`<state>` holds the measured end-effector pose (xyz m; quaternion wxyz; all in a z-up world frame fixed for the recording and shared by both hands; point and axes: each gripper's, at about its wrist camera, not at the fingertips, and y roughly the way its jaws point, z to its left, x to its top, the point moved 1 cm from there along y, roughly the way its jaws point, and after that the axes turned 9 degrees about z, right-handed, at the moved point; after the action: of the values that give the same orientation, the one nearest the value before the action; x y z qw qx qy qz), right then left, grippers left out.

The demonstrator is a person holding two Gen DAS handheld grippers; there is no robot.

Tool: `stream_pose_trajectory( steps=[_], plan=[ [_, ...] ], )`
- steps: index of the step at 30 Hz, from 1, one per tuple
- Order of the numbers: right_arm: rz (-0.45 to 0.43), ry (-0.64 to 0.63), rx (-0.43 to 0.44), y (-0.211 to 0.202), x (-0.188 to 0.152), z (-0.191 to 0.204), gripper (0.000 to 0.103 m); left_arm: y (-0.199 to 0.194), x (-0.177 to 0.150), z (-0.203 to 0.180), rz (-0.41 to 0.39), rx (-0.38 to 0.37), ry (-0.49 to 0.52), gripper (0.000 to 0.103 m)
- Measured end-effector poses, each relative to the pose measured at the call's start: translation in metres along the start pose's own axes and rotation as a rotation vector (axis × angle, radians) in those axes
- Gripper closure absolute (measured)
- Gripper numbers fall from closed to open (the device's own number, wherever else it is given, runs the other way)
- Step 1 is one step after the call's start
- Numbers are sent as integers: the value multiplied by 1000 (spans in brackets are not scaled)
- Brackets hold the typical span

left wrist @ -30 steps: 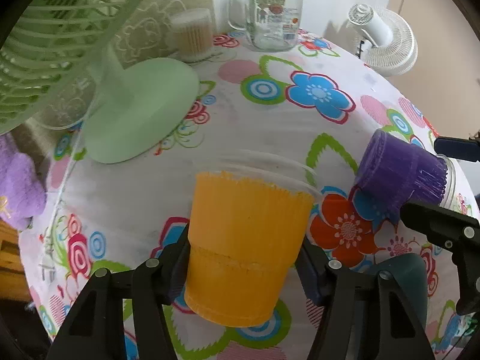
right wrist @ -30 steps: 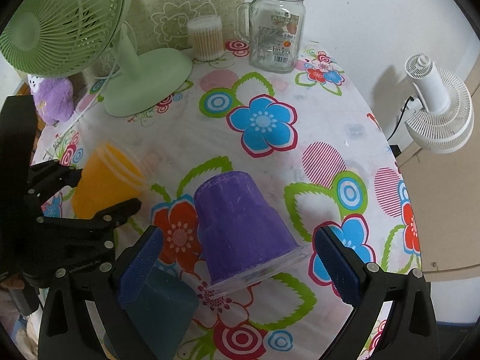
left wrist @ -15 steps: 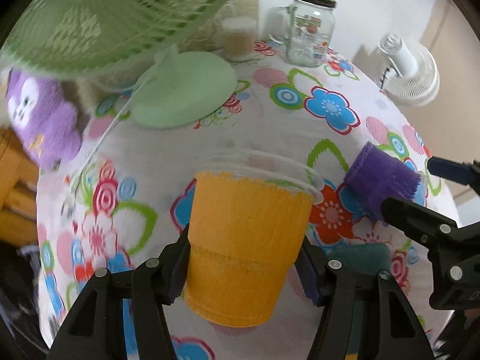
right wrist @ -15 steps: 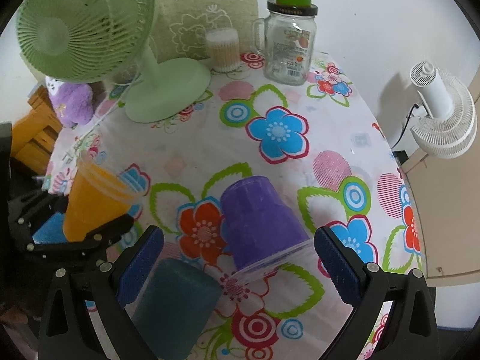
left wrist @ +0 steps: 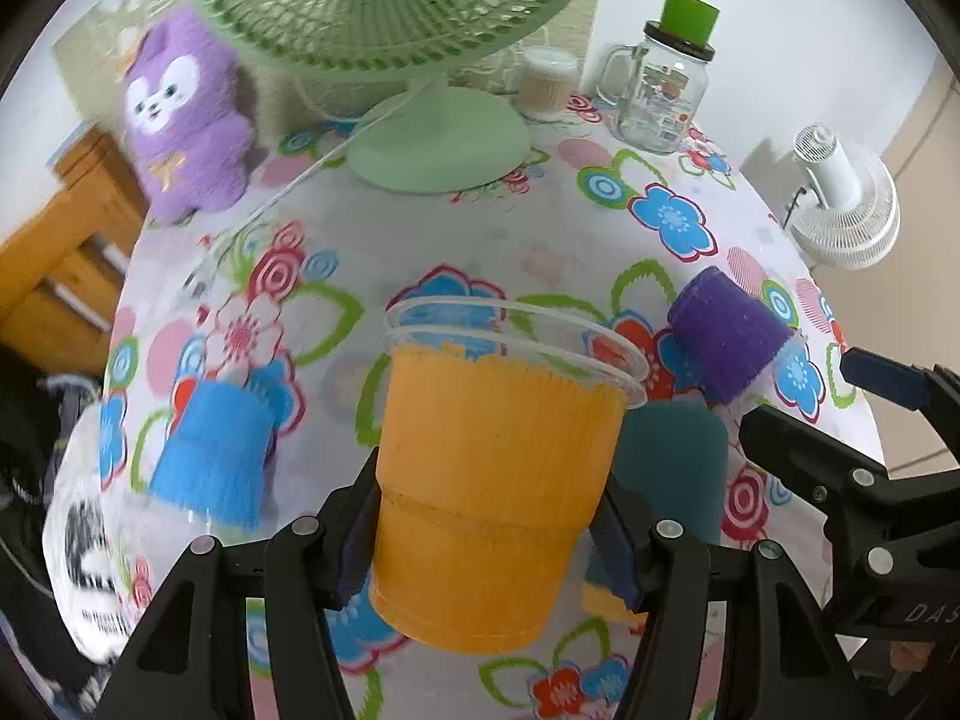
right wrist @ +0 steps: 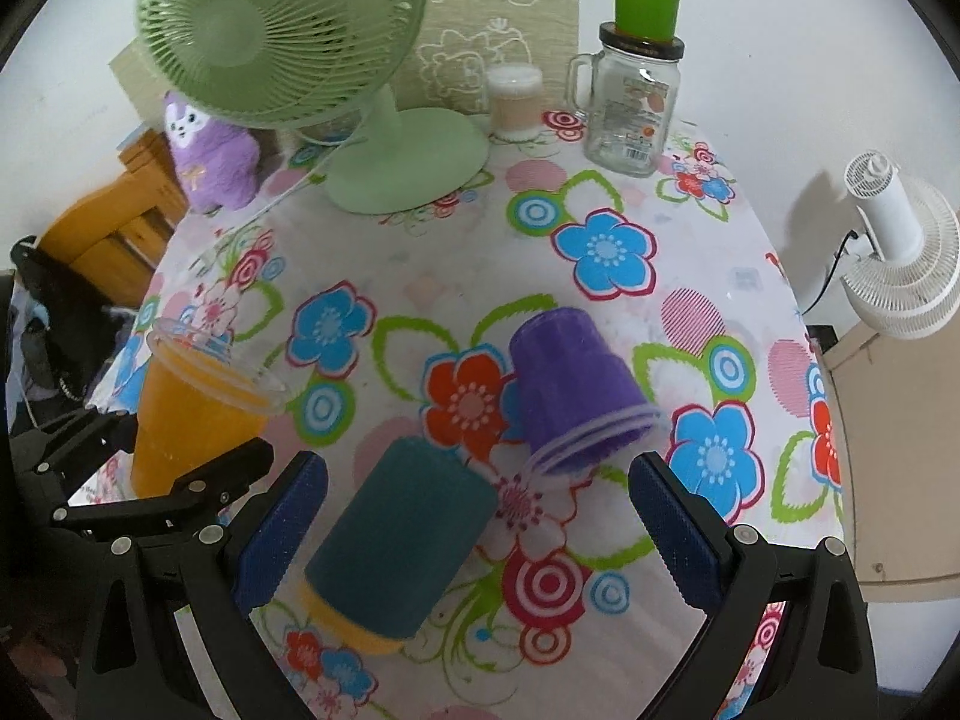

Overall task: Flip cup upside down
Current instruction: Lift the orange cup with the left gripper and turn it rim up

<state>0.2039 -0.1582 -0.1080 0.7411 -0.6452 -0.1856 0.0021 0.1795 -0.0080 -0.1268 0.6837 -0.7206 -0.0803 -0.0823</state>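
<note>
My left gripper (left wrist: 486, 531) is shut on an orange cup (left wrist: 489, 480) with a clear rim, held upright, mouth up, above the floral tablecloth (left wrist: 540, 252). The orange cup also shows at the left of the right wrist view (right wrist: 192, 414). My right gripper (right wrist: 480, 516) is open and empty above the table. A purple cup (right wrist: 573, 390) stands upside down between and beyond its fingers. A teal cup (right wrist: 399, 540) stands upside down near its left finger. A blue cup (left wrist: 210, 447) stands upside down at the left.
A green desk fan (right wrist: 336, 102), a purple plush toy (right wrist: 210, 150), a glass jar mug with a green cup on its lid (right wrist: 633, 102) and a small container (right wrist: 513, 102) stand at the table's back. A white fan (right wrist: 900, 252) hangs off the right edge.
My left gripper has risen and pulled back with the orange cup, so more of the table shows. My right gripper has pulled back from the purple cup, and the teal cup now lies between its fingers.
</note>
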Motion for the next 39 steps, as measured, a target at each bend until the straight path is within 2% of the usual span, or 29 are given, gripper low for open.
stream_pose_trajectory(
  steps=[12,19,23,32,39],
  plan=[
    [26,-102,27,-9,-39,14,1,-7,-61,2,17,-2,-197,39],
    [66,-153,28,-2,-54,18,1,2,-91,-3,31,46,-268,39],
    [86,-181,31,4,-60,21,1,10,-108,-4,51,20,-334,39],
    [116,-236,24,13,-73,28,1,26,-128,-8,52,18,-400,39],
    [124,-237,10,15,-79,27,1,35,-134,-9,40,25,-407,39]
  ],
)
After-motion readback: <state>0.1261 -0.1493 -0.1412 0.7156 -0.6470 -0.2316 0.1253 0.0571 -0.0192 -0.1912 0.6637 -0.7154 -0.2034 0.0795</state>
